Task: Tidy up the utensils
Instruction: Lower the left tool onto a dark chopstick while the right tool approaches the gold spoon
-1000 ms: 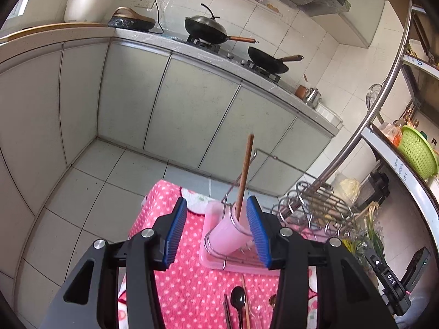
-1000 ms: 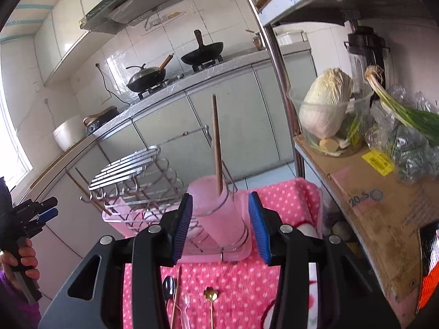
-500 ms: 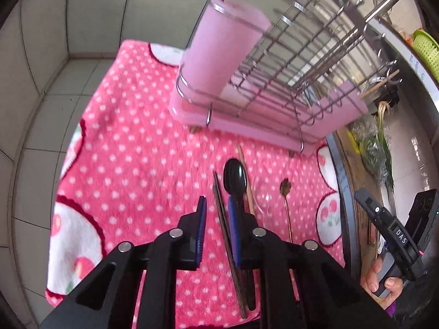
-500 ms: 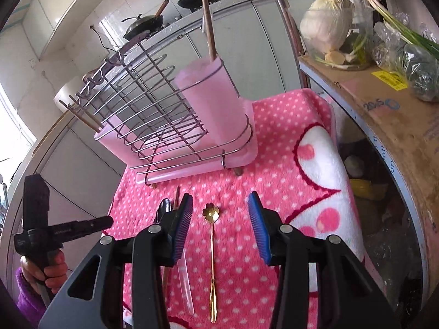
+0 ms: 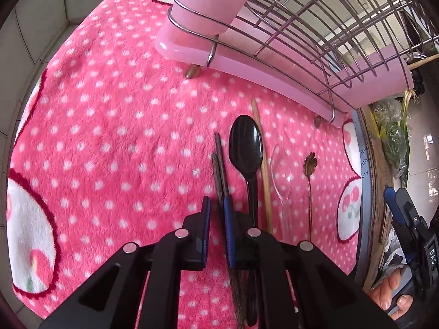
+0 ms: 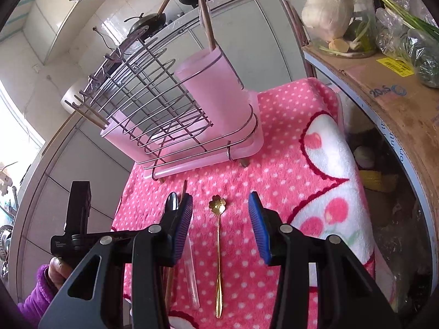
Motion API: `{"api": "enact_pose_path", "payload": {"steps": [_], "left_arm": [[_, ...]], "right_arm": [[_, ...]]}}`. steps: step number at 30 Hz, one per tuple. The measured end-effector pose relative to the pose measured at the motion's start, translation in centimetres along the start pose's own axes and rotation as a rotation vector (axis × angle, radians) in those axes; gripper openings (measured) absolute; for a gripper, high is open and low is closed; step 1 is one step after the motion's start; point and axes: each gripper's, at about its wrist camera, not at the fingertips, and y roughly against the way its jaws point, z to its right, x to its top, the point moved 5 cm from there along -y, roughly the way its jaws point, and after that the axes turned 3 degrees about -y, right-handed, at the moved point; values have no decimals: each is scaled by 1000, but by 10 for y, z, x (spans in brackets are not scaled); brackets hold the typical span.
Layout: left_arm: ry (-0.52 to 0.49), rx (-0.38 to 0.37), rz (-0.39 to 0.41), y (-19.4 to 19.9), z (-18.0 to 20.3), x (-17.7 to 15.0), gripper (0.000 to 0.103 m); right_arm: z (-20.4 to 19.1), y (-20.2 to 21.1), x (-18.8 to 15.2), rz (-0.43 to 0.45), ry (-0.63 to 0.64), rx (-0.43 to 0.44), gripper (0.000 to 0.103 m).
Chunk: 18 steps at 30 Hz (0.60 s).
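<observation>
Utensils are lying side by side on a pink dotted blanket (image 5: 109,126) that is covering the surface, just in front of a wire drying rack (image 6: 153,104) on its pink tray. From the person's left they are running: two dark chopsticks (image 5: 219,164), a black spoon (image 5: 246,148), a pale wooden chopstick (image 5: 264,175), a clear plastic spoon (image 5: 281,167) and a gold spoon (image 5: 310,164) with a flower-shaped bowl.

The left gripper (image 5: 216,211) is sitting low over the dark chopsticks, its jaws narrowed to a slim gap with the chopsticks running up between them. Whether the blue pads (image 5: 227,219) are actually pinching the sticks I cannot tell from here. The black spoon is lying just beside the right-hand jaw.

The right gripper (image 6: 219,222) is hovering over the gold spoon, jaws spread wide and gripping nothing, the spoon's thin handle lying along the gap between them without touching either one.

At the near corner of the rack a pink cup (image 6: 211,93) is sitting in its wire ring, and a single brown chopstick (image 6: 204,13) is standing in it, leaning slightly. More sticks are poking out of the holder at the rack's far end.
</observation>
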Motion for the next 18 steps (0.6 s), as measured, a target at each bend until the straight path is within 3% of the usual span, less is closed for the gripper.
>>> {"api": "enact_pose_path", "payload": {"steps": [6, 12, 18], "left_arm": [[-26, 10, -4, -8, 9, 3, 10], [18, -4, 12, 3, -2, 6, 5], [19, 74, 48, 24, -32, 13, 5]], "right_arm": [[0, -4, 0, -11, -2, 6, 43], [-3, -9, -2, -35, 18, 4, 43], [-1, -26, -8, -86, 23, -6, 43]]}}
